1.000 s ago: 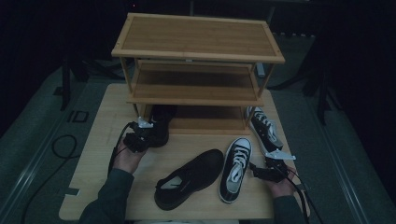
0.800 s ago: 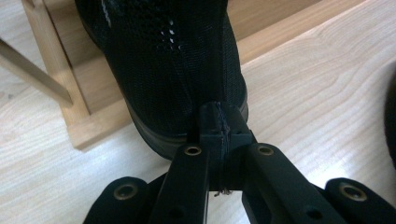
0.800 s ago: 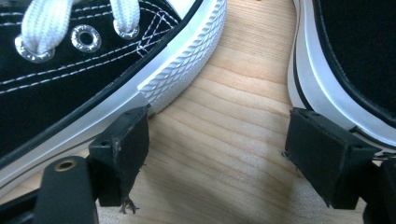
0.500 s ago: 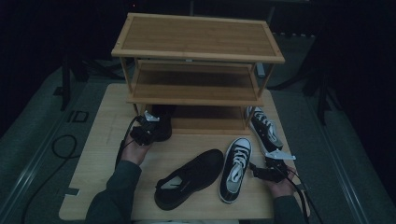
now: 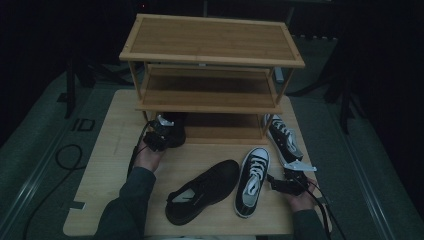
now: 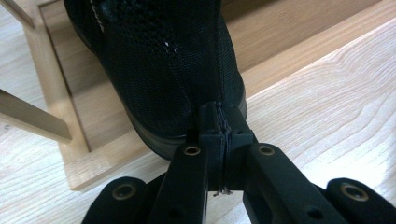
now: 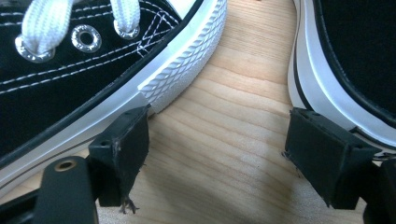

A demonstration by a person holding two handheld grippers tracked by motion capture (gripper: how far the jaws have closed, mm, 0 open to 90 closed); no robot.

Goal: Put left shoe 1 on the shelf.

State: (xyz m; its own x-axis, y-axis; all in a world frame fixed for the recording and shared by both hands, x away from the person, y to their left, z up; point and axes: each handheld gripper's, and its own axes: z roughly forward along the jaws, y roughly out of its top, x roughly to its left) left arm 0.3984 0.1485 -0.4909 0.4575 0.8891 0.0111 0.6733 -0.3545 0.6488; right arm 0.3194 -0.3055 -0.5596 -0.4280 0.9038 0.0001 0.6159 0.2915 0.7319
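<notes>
jaws first: in the high view the left gripper (image 5: 161, 134) is clamped on the heel of a black mesh shoe (image 5: 175, 131) at the left end of the shoe rack's (image 5: 210, 47) bottom shelf, while the right gripper (image 5: 287, 181) sits with its jaws spread, nothing between them, at the table's (image 5: 100, 165) right front. count the footwear here: four shoes. that's the mesh one at the rack, a black slip-on shoe (image 5: 202, 190) lying at the table's middle front, a black-and-white sneaker (image 5: 252, 179) just beside it, and a second sneaker (image 5: 283, 137) beside the rack's right leg. one rack, three shelves. two forearms come in from the bottom edge, the left hand (image 5: 147, 155) stretched forward to the rack, the right hand (image 5: 302, 200) low and near the front edge.

over to the left gripper view: both jaws pinched tight together on the mesh shoe's (image 6: 159, 65) back seam, the shoe's sole on the rack's lowest board, heel toward the camera.

right gripper view now: the jaws stand wide apart over bare table wood, one sneaker's (image 7: 84, 70) white rubber toe rim touching one jaw, the other sneaker's (image 7: 355, 60) sole edge just beside the other jaw.
</notes>
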